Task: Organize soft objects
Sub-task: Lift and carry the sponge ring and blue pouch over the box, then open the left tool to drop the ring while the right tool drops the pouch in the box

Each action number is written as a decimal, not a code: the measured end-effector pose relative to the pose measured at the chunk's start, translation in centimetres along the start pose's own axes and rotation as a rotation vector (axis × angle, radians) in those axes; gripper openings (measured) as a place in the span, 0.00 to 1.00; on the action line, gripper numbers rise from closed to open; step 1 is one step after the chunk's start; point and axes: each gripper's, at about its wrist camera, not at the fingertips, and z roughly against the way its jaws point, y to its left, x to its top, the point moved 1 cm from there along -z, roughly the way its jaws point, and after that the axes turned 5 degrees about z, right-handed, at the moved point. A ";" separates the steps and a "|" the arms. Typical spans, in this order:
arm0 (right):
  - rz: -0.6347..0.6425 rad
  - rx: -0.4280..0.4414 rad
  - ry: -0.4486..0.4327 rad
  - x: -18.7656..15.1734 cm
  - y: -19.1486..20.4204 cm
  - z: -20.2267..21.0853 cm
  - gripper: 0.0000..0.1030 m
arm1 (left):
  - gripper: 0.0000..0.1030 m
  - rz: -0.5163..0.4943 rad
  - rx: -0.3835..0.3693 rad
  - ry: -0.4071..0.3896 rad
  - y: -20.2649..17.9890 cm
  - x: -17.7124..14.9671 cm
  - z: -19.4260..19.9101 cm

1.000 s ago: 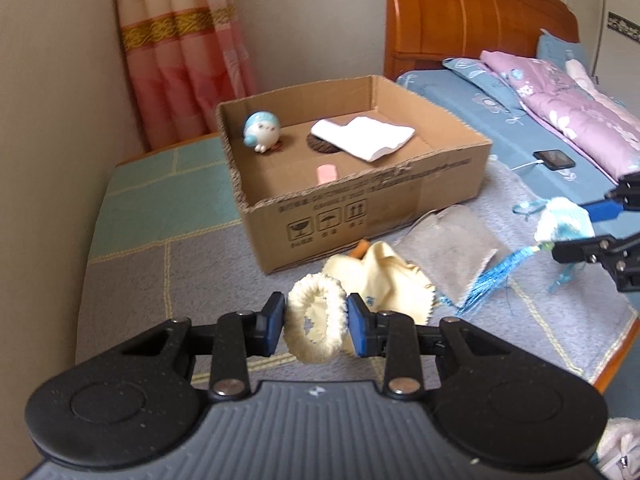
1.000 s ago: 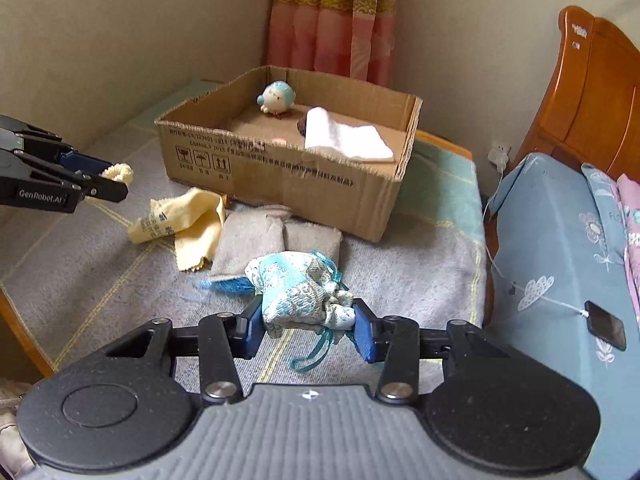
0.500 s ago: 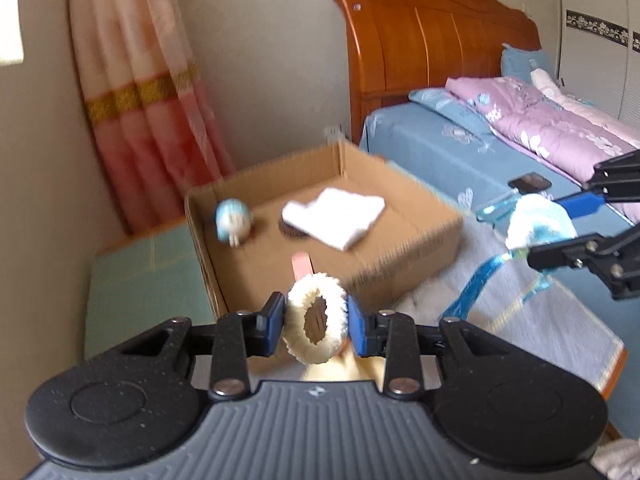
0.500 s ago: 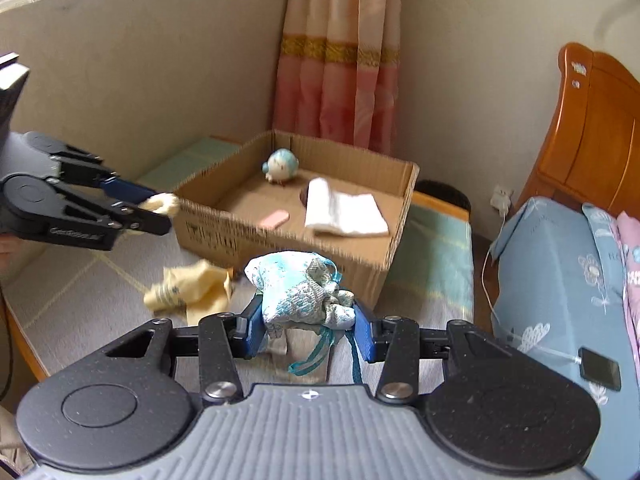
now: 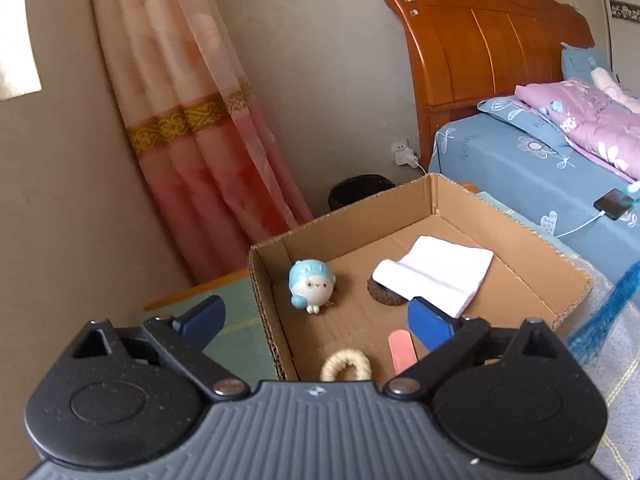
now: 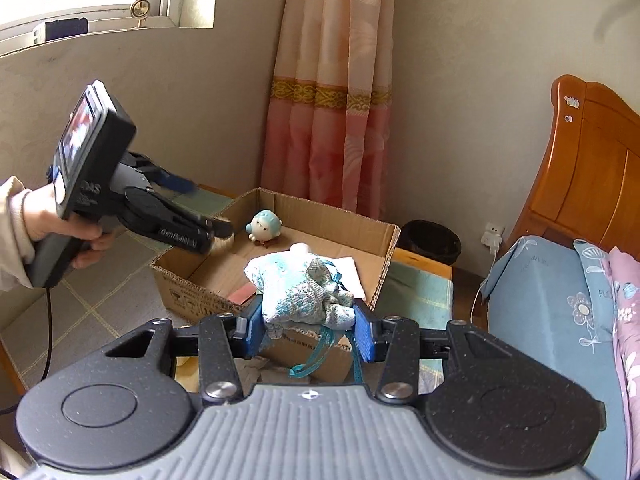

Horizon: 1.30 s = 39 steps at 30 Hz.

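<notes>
The open cardboard box (image 5: 568,288) (image 6: 384,236) holds a blue-and-white plush (image 5: 312,285) (image 6: 264,231), a folded white cloth (image 5: 436,272), a brown round pad (image 5: 384,297) and a pink strip (image 5: 402,351). My left gripper (image 5: 316,320) is open above the box's near end. The cream fuzzy ring (image 5: 347,366) lies on the box floor below it. My right gripper (image 6: 308,330) is shut on a blue-and-white knitted pouch (image 6: 300,294) with teal cords, held above the box's front wall.
The box stands on a low grey checked table (image 6: 100,300). A bed with blue sheet (image 5: 520,164) and wooden headboard (image 5: 480,44) lies to the right, with a phone (image 5: 614,204) on it. A pink curtain (image 5: 192,128) and a black bin (image 5: 360,194) stand behind the box.
My left gripper moved over the box and opened, and the cream ring dropped onto the box floor. My right gripper carried the pouch up and toward the box.
</notes>
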 end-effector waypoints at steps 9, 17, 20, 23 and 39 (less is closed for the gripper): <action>-0.033 0.005 -0.012 1.6 -0.9 -0.8 0.48 | 0.95 0.077 -0.035 0.046 -0.1 -3.5 4.7; -0.082 0.067 0.017 4.3 -1.9 -3.4 0.48 | 0.97 0.082 0.032 0.042 -0.6 -7.0 8.0; -0.078 0.070 0.038 5.5 -2.0 -5.0 0.48 | 0.97 0.091 0.048 0.044 -0.1 -7.5 8.5; -0.076 0.073 0.068 6.5 -1.9 -6.6 0.49 | 0.97 0.111 0.053 0.046 0.6 -7.9 9.0; -0.118 0.032 0.135 5.3 -1.1 -9.2 0.93 | 0.97 0.134 0.037 0.067 0.9 -9.2 9.2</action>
